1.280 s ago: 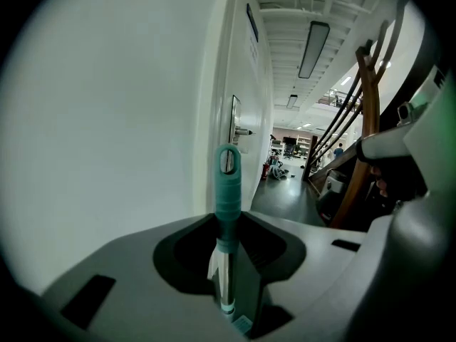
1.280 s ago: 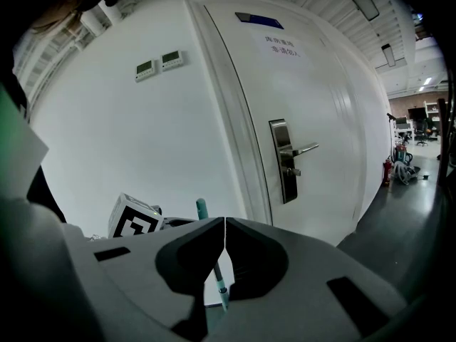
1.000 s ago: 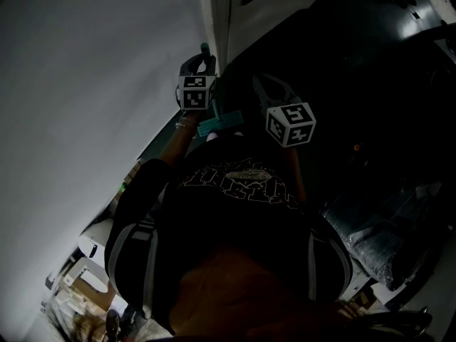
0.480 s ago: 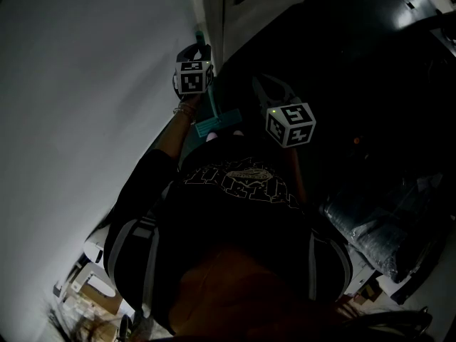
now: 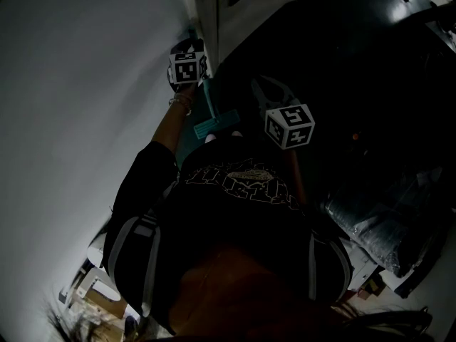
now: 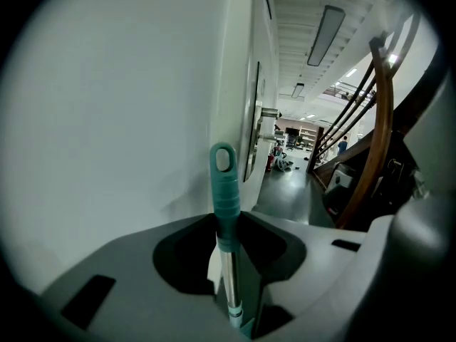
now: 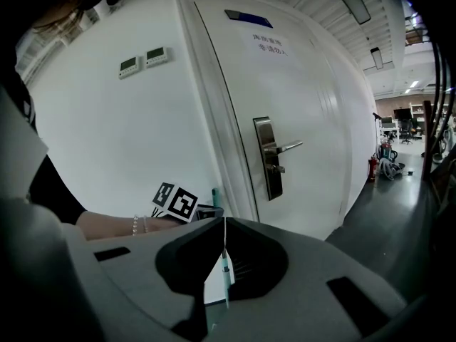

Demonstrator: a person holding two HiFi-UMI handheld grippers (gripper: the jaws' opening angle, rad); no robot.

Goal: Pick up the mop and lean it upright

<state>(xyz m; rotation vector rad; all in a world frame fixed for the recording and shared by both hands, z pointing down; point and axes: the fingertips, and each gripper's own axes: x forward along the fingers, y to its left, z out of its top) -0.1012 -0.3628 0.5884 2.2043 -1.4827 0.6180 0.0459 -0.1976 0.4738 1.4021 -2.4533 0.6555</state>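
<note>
The mop (image 6: 225,184) is in my left gripper (image 6: 226,226), whose jaws are pinched on the shaft just under the teal grip. The loop end stands clear above them, in the centre of the left gripper view. In the head view its teal head (image 5: 217,125) sits low, centre-left, and the shaft climbs from there up and left to the gripper, so the long axis is already close to upright, with the top tipped toward the white wall (image 5: 85,120). That is what the lean depends on: the wall lies directly behind the top of the handle, just beside the edge of the door (image 7: 299,105). I can't tell whether the top is touching the wall yet.

My right gripper (image 7: 224,223) is well off to the right of the mop. Its jaws are pressed almost together and hold nothing, so the left is the nearer one and it carries the load alone.

Compared with a second ago, the left gripper's marker cube (image 5: 187,68) has moved up and left in the head view, closer to the wall. The mop head has kept roughly the same spot, so the handle now stands steeper. The right gripper's cube (image 5: 290,125) has barely shifted.
</note>
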